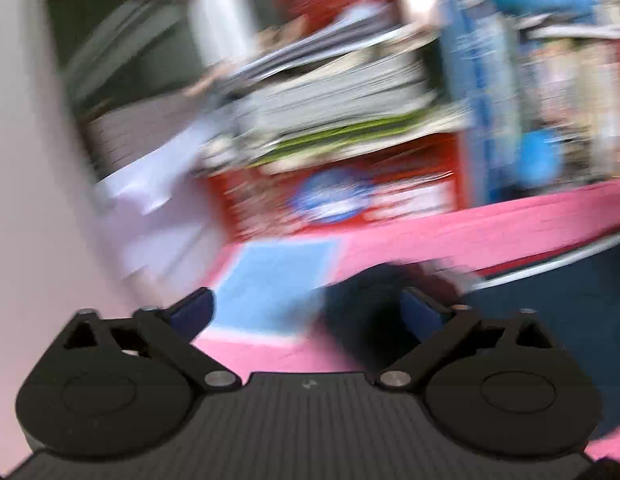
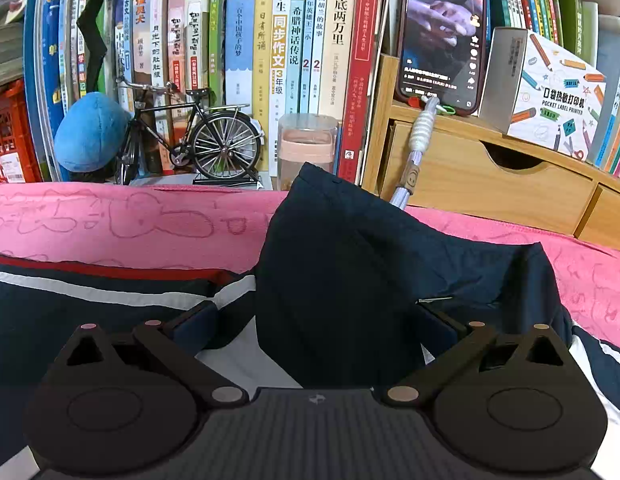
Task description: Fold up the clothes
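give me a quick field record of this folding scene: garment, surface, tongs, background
garment: navy garment with red and white stripes, one part raised in a fold
surface: pink cloth
right tongs: open, navy fold between the fingers; contact unclear
left tongs: open, empty, over pink cloth and a blue patch; view blurred
background: books, model bicycle, phone with lit screen, wooden drawer unit
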A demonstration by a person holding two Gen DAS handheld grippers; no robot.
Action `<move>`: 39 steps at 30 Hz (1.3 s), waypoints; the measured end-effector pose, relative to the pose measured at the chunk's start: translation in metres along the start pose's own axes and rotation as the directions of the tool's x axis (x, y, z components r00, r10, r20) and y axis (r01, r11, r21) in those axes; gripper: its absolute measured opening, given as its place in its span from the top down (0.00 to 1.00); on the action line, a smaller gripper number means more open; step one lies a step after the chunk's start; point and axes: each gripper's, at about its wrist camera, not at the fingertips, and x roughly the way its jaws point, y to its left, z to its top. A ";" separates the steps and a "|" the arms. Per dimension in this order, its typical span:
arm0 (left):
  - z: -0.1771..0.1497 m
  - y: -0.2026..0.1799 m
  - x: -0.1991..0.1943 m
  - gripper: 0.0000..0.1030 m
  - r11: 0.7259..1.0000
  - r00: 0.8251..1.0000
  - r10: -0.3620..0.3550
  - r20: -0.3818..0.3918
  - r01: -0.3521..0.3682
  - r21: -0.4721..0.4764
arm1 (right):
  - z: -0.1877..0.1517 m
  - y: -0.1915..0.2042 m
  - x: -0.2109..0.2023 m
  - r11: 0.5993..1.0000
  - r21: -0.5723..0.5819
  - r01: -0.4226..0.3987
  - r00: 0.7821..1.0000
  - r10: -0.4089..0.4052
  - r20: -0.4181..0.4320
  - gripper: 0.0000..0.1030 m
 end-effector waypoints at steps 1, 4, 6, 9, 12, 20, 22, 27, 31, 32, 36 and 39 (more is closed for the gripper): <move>0.002 -0.015 0.002 0.00 0.999 0.999 -0.035 0.000 0.035 0.041 | 0.000 0.000 0.000 1.000 -0.001 -0.002 1.000 0.002 0.000 0.00; 0.003 -0.052 0.024 0.00 0.987 0.992 -0.114 -0.047 0.119 0.110 | 0.000 0.000 0.000 1.000 -0.002 -0.003 1.000 0.003 0.001 0.00; 0.002 -0.060 0.053 0.11 0.982 0.973 -0.176 -0.148 0.185 0.047 | 0.000 0.000 0.000 1.000 -0.001 -0.004 1.000 0.004 0.000 0.00; -0.001 -0.039 0.090 0.33 0.999 0.967 -0.044 -0.249 0.038 -0.027 | 0.000 0.000 0.000 1.000 -0.001 -0.005 1.000 0.005 0.000 0.00; 0.002 0.009 0.102 0.41 0.985 0.945 0.091 -0.313 -0.132 -0.110 | 0.001 0.000 -0.001 1.000 0.000 -0.007 1.000 0.007 0.000 0.00; 0.044 0.109 0.055 0.28 0.889 0.902 0.350 -0.252 -0.404 -0.215 | 0.002 0.000 -0.001 1.000 0.000 -0.009 1.000 0.009 -0.001 0.00; 0.041 0.114 0.048 0.18 0.903 0.922 0.287 -0.261 -0.351 -0.248 | 0.002 0.000 -0.001 1.000 0.000 -0.011 1.000 0.011 -0.001 0.00; 0.009 0.099 0.062 0.06 0.915 0.904 0.228 -0.361 -0.325 -0.237 | 0.001 -0.001 -0.001 1.000 -0.003 -0.017 1.000 0.017 0.000 0.00; -0.029 0.093 0.086 0.03 0.879 0.848 0.221 -0.482 -0.388 -0.279 | 0.001 -0.001 -0.001 1.000 -0.004 -0.022 1.000 0.022 0.002 0.00; -0.037 0.092 0.091 0.02 0.862 0.832 0.227 -0.505 -0.414 -0.294 | 0.001 -0.002 0.000 1.000 -0.004 -0.022 1.000 0.022 0.002 0.00; -0.048 0.095 0.092 0.05 0.793 0.864 0.188 -0.467 -0.414 -0.447 | 0.001 -0.004 0.001 1.000 0.005 -0.027 1.000 0.027 0.004 0.00; -0.048 0.095 0.091 0.47 0.755 0.888 0.219 -0.405 -0.417 -0.506 | 0.005 -0.010 0.003 0.998 0.038 -0.043 0.999 0.042 0.019 0.00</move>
